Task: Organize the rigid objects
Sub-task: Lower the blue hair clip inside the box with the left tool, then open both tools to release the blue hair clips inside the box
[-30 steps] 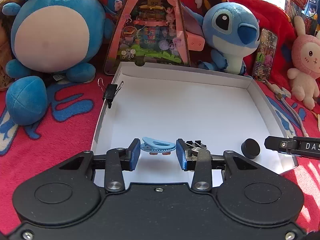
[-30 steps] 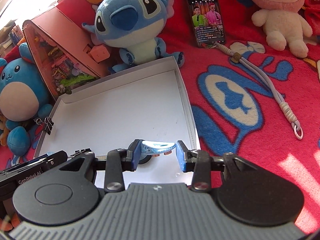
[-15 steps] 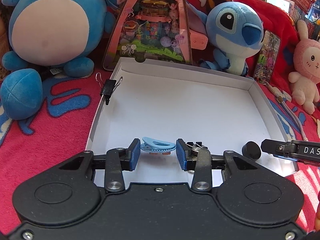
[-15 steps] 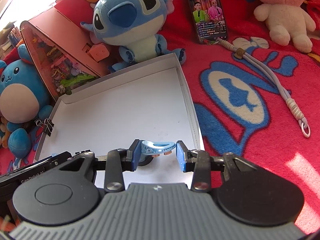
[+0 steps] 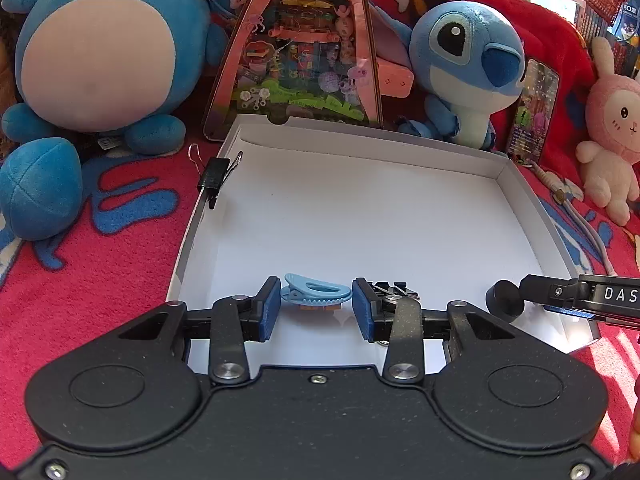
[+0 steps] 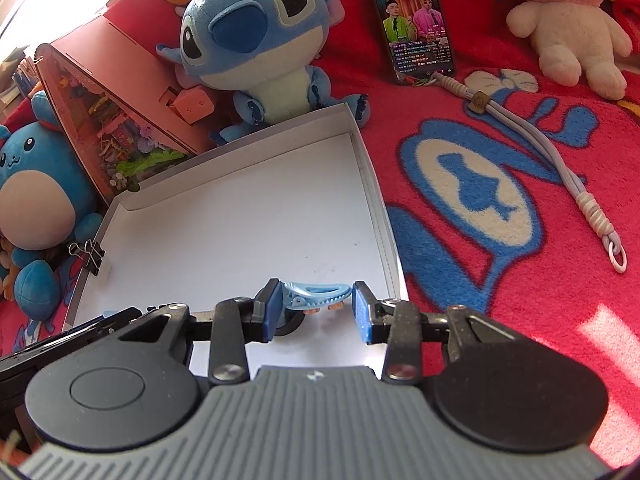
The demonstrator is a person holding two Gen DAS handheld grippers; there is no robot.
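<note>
A white shallow box [image 5: 360, 216] lies on a red blanket. My left gripper [image 5: 315, 307] is shut on a light blue hair clip [image 5: 314, 293], held low over the box's near edge. My right gripper [image 6: 314, 309] is shut on a second light blue hair clip [image 6: 316, 294] over the box [image 6: 248, 216] near its right corner. A black round cap [image 5: 505, 297] sits in the box beside my right gripper's finger [image 5: 560, 290]. A binder clip [image 5: 394, 291] lies behind my left gripper's right finger. Another black binder clip [image 5: 216, 178] grips the box's left wall; it also shows in the right wrist view [image 6: 90, 258].
Plush toys ring the box: a blue round one [image 5: 108, 52], Stitch [image 5: 464, 68] and a pink rabbit [image 5: 612, 128]. A pink triangular toy case [image 5: 308, 48] stands behind the box. A phone [image 6: 414, 16] and a grey lanyard [image 6: 560, 168] lie on the blanket to the right.
Both grippers have moved slightly forward over the box with their clips still held. The black cap now sits closer to the right gripper's finger in the left view.
</note>
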